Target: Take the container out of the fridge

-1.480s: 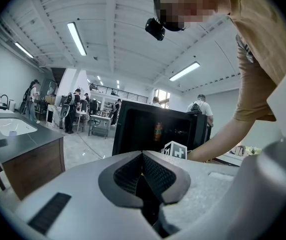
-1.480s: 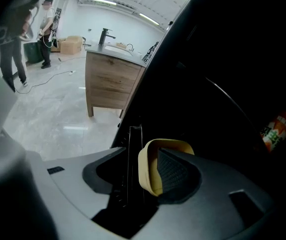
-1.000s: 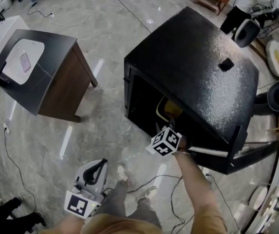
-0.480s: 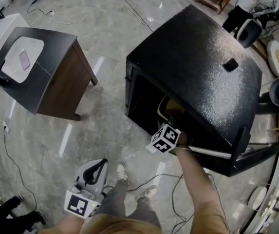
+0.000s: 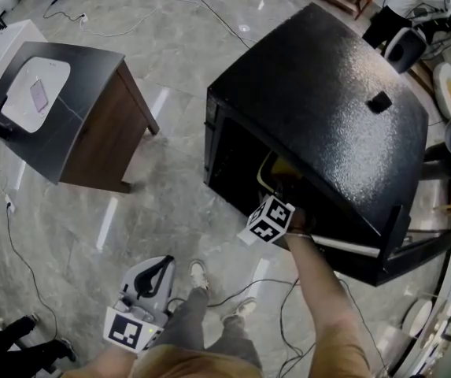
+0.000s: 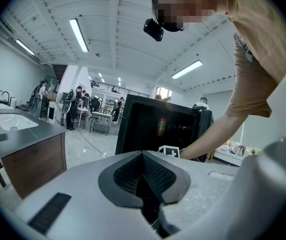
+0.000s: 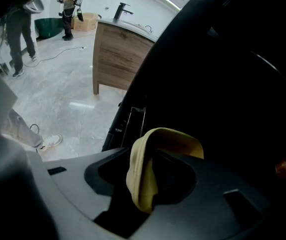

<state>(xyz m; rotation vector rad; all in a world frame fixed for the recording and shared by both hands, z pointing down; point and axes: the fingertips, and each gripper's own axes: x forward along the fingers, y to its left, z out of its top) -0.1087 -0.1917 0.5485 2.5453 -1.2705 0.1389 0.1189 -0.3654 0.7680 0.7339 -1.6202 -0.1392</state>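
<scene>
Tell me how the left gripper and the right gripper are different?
The right gripper reaches into the black fridge; the left gripper hangs outside by the person's leg. The right's jaws, just closing, straddle the rim of the yellow container; the left's are together, empty. Both carry a marker cube.

Low fridge top (image 5: 327, 93) close above container (image 5: 275, 171)

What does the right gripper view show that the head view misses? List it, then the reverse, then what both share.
Right gripper view only: the right gripper's jaws apart, just closing, with the yellow container's rim between them. Head view only: the fridge's speckled black top and the left gripper held low by the person's legs. Both: the container inside the open fridge, and the wooden cabinet.
</scene>
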